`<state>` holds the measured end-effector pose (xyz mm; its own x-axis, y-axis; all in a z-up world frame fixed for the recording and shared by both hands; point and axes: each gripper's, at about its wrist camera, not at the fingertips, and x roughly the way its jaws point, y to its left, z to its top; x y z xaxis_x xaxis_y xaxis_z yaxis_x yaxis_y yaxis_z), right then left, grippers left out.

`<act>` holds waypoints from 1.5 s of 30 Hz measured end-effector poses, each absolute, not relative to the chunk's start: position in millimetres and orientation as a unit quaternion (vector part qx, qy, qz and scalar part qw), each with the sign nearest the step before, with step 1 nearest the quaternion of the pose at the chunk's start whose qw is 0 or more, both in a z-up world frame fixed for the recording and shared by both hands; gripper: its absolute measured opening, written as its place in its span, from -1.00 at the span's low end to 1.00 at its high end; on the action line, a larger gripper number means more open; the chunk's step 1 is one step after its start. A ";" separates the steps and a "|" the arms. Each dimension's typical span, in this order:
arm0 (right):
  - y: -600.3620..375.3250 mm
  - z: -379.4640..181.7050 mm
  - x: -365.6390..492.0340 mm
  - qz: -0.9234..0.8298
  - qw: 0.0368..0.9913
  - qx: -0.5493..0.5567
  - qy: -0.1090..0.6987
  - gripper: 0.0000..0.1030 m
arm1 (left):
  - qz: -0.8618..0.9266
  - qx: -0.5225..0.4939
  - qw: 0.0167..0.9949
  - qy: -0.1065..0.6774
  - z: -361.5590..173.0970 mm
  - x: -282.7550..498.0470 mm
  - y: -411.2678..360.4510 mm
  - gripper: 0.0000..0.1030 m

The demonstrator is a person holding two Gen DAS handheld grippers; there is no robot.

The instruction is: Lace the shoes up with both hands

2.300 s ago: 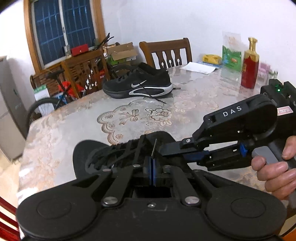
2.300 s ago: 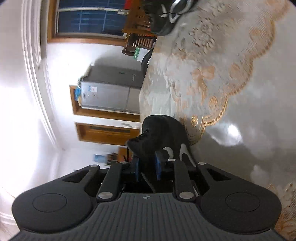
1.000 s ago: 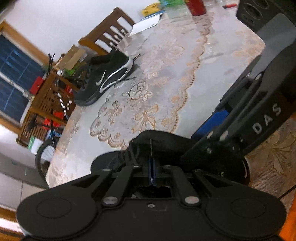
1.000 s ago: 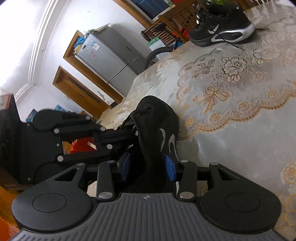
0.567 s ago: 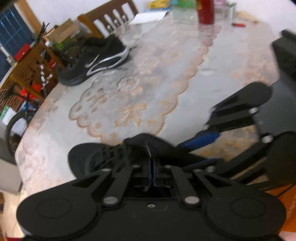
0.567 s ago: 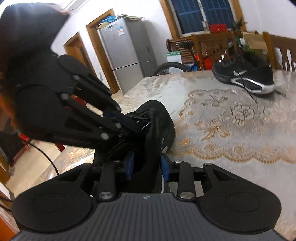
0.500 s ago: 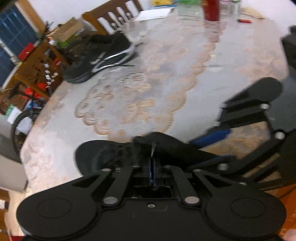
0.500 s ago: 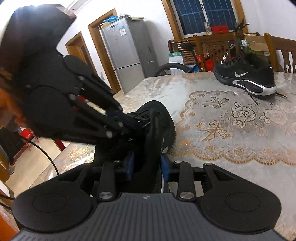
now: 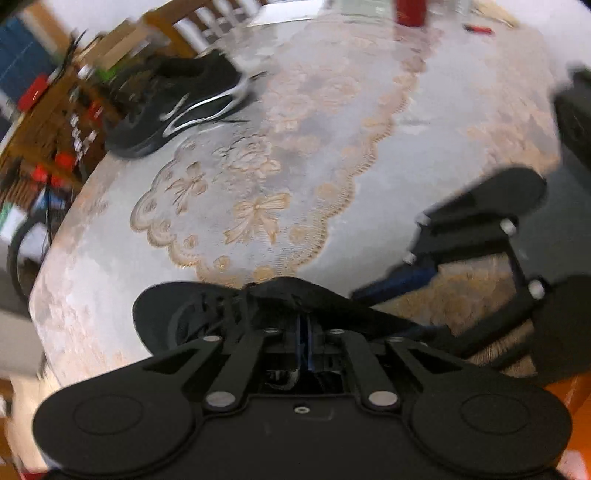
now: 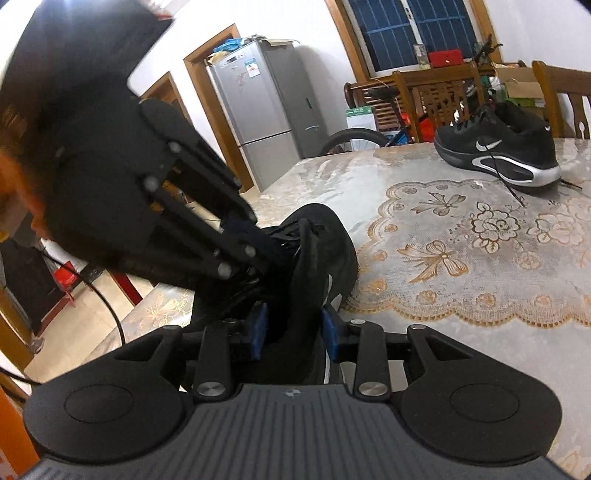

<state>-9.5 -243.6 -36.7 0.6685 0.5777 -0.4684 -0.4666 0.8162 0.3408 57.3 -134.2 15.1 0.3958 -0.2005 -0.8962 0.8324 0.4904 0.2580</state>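
Both grippers on the near shoe

Right gripper (image 10: 293, 332) clamps the shoe (image 10: 314, 266), toe pointing away; left gripper (image 9: 303, 338), pinched on something unclear, reaches its lacing from the right gripper's left.

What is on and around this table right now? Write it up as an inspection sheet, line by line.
Surface: table under a lace-patterned cloth.
Job's things: near shoe at the table edge; far shoe, lace trailing.
Clutter: red bottle, papers at far end.
Grippers: right gripper clamps the near shoe; left gripper shut at its laces, held thing unclear.
Cables: black cable below left gripper.
Surroundings: fridge, chairs, bicycle wheel, window.
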 end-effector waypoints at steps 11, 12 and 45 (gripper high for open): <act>-249.9 -40.2 -5.8 0.312 0.901 0.107 0.282 -0.23 | -0.330 0.374 0.745 0.443 6.5 57.8 -146.6 -0.85; -250.8 -40.7 -5.1 0.315 0.900 0.109 0.282 -0.23 | -0.326 0.378 0.746 0.441 4.5 57.0 -147.6 -0.85; -174.9 2.1 -45.7 -0.019 0.879 0.338 0.336 -0.25 | -0.500 0.383 0.703 0.330 -2.4 177.0 -54.0 0.44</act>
<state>-45.7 -174.9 2.1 0.7730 0.1948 -0.6038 0.2605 0.7703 0.5820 177.0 -54.0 -2.4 0.2816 -0.4505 -0.8472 0.9561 0.2062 0.2082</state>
